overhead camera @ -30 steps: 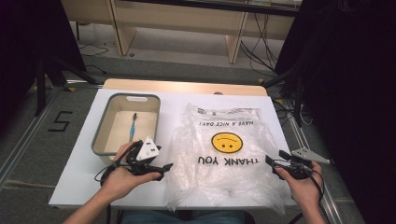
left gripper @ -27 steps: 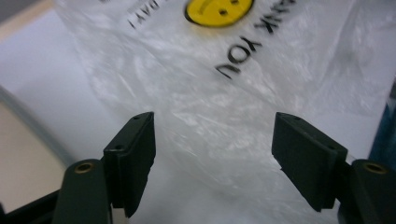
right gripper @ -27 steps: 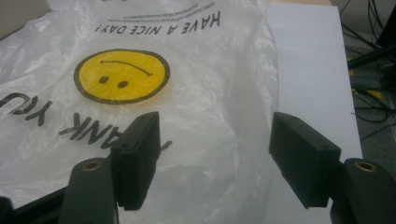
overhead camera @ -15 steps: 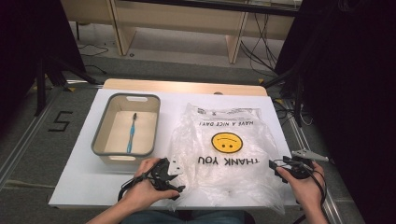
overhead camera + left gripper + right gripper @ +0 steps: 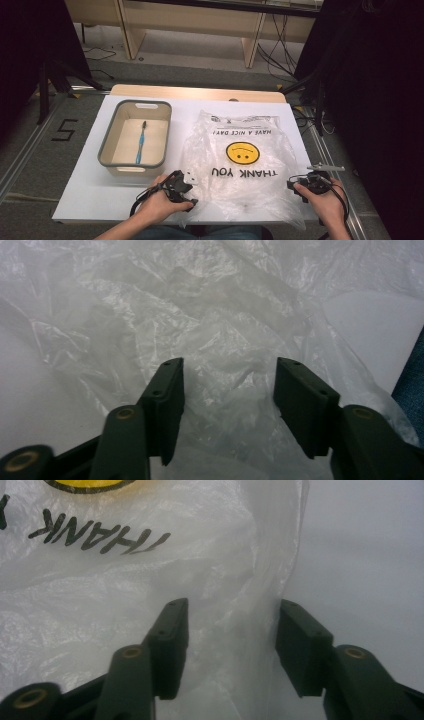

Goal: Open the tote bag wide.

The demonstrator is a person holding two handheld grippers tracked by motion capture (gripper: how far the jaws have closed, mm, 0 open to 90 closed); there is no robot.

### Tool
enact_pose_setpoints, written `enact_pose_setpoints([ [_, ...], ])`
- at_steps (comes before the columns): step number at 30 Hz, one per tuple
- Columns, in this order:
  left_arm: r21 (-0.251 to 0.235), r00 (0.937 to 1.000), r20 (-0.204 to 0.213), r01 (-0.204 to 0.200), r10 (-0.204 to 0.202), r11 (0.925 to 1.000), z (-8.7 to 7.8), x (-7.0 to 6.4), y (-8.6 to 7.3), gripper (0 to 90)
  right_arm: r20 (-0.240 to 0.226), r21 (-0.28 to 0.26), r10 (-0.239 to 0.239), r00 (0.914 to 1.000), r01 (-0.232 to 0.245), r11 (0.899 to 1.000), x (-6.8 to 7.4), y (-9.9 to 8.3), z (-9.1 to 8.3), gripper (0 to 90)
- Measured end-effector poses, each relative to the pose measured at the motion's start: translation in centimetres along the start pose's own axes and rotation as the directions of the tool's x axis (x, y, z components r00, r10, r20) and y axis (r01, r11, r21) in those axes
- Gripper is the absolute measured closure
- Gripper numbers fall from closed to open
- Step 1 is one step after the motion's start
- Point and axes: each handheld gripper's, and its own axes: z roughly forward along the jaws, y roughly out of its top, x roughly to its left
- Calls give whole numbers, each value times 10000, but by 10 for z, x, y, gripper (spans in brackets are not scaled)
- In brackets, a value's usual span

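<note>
My left tongs (image 5: 227,390) are spread apart, with crumpled film of the plastic bag (image 5: 240,165) lying between their jaws. My right tongs (image 5: 230,635) gape too, straddling the bag's side edge. Ahead of both, the bag spreads flat on the white worktop (image 5: 90,195); beyond my left tongs sits a grey bin (image 5: 107,150) with a blue toothbrush (image 5: 141,145) inside.

Black two-jaw tools (image 5: 227,405), brass screws, trailing cables

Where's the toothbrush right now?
In the high view the blue toothbrush lies inside the grey bin on the table's left side, left of the plastic bag and beyond the left gripper.
</note>
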Motion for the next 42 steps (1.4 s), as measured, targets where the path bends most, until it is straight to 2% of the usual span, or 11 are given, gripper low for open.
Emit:
enact_pose_setpoints([
  [5, 85, 9998, -178, 110, -109, 9999, 0, 1, 3, 612, -250, 356, -35, 9997, 44, 9994, 0, 0, 2, 704],
  [12, 83, 9987, -504, -48, 52, 10000, 0, 7, 5, 879, -567, 624, 245, 9981, -210, 9978, 1, -1, 1, 885],
  [15, 98, 9982, -592, -34, 40, 9999, 0, 7, 6, 892, -662, 689, 301, 9973, -255, 9973, 3, 0, 1, 900],
  [16, 173, 9965, -810, -201, 214, 9996, -1, 8, 6, 893, -680, 690, 300, 9972, -253, 9973, 3, 0, 1, 900],
  [23, -211, 9919, -1268, -92, 64, 9997, -8, 15, 15, 893, -713, 470, 482, 9963, -449, 9979, 4, 1, 0, 900],
  [27, -457, 9859, -1672, -44, -33, 9989, -12, 22, 23, 894, -720, 310, 479, 9963, -457, 9985, 4, 2, -1, 900],
  [32, -522, 9802, -1979, -11, -93, 9986, -10, 30, 34, 894, -563, -25, 614, 9965, -617, 9981, 4, 3, -4, 900],
  [37, -613, 9764, -2146, 134, -263, 9980, -10, 39, 45, 893, -499, -386, 816, 9954, -835, 9958, 5, 4, -7, 900],
  [42, -828, 9727, -2250, 397, -574, 9958, -10, 47, 56, 893, -513, -434, 811, 9954, -833, 9956, 6, 4, -7, 900],
])
